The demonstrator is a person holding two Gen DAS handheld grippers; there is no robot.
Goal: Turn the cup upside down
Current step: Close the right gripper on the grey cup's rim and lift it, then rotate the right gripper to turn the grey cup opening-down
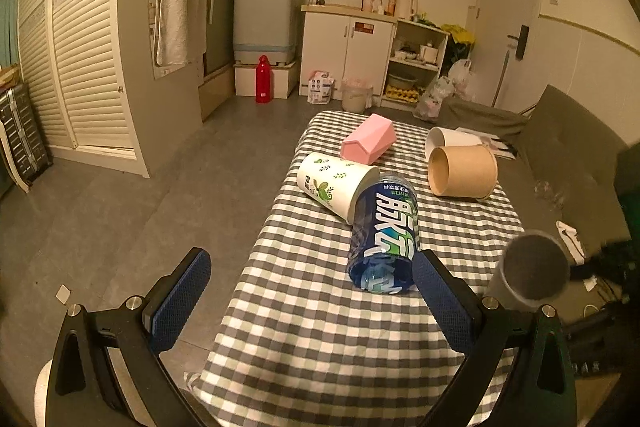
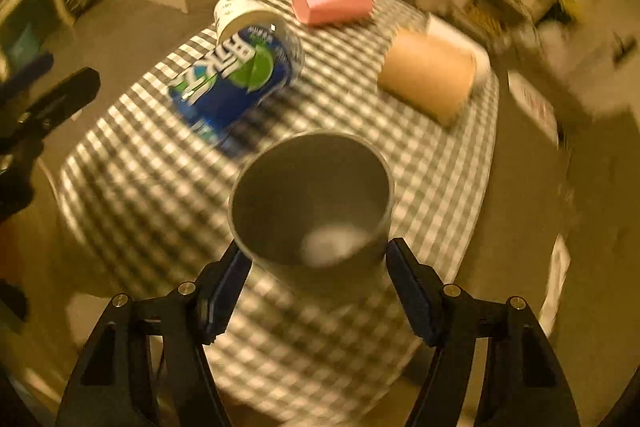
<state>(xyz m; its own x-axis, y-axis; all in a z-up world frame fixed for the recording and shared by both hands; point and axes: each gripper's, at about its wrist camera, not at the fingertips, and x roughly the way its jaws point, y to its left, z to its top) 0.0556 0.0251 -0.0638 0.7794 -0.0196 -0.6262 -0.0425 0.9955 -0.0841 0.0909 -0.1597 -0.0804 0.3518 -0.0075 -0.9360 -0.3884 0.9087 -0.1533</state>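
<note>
Grey cup [image 2: 310, 203] tilted, mouth facing camera.

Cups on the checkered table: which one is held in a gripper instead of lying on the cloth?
The grey cup, clamped between the right gripper fingers, mouth toward the camera. The leaf-print cup, pink cup, brown cup and white cup all lie on their sides.

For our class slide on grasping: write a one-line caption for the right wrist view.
Right gripper holds a grey cup, mouth toward the camera, above the checked tablecloth.
</note>
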